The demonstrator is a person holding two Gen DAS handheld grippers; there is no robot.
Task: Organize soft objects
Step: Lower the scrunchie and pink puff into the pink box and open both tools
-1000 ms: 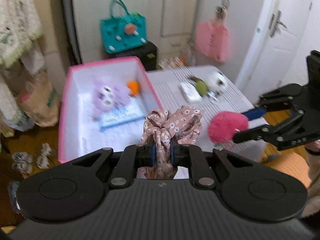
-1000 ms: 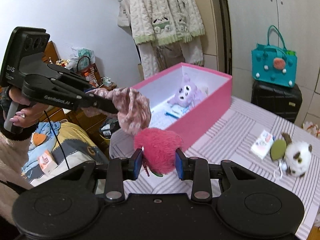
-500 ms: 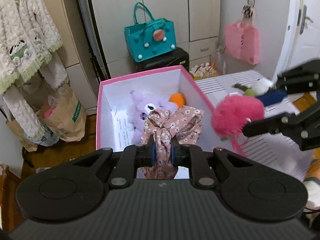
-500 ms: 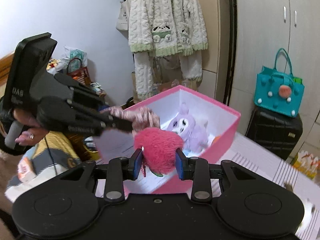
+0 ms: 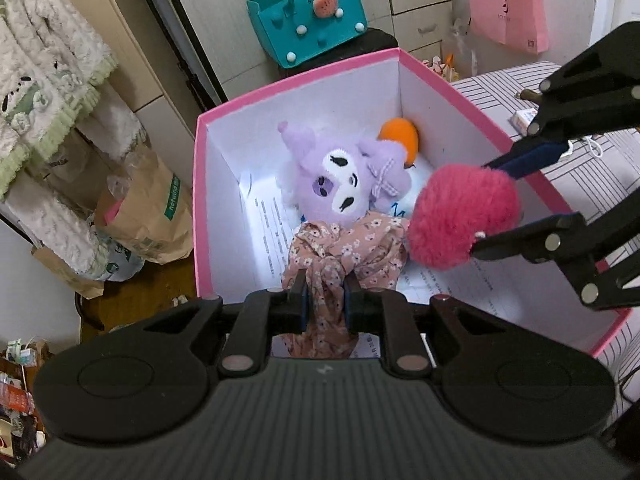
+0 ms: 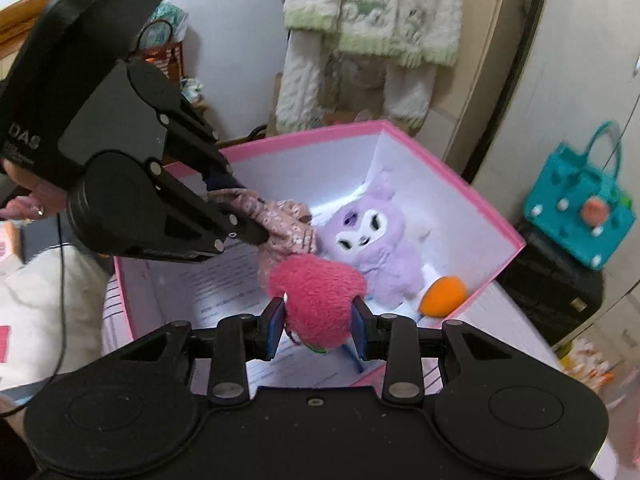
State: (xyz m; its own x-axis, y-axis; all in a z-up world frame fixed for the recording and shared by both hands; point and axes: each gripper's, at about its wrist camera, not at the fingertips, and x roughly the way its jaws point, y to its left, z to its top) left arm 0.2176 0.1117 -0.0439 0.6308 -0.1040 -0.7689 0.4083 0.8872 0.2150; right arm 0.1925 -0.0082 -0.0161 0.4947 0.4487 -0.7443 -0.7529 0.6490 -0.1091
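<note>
My left gripper (image 5: 326,300) is shut on a pink floral scrunchie (image 5: 348,248) and holds it over the open pink box (image 5: 296,80). My right gripper (image 6: 318,326) is shut on a fuzzy red plush ball (image 6: 318,292), also over the box (image 6: 492,216), just right of the scrunchie (image 6: 286,220). The ball (image 5: 460,216) and right gripper (image 5: 506,204) show in the left wrist view; the left gripper (image 6: 240,212) shows in the right wrist view. Inside the box lie a purple plush toy (image 5: 348,180) and an orange ball (image 5: 400,136) on printed paper.
The box stands on a striped table (image 5: 592,176) with a small white packet (image 5: 524,118). Behind are a teal handbag (image 5: 308,16) on a black case, a pink bag (image 5: 506,4), wardrobe doors, hanging fleece clothes (image 6: 376,12) and paper bags (image 5: 144,212) on the floor.
Both grippers have moved from beside the box to over its opening and lower, still holding the scrunchie and the red ball. The box interior now fills both views.
</note>
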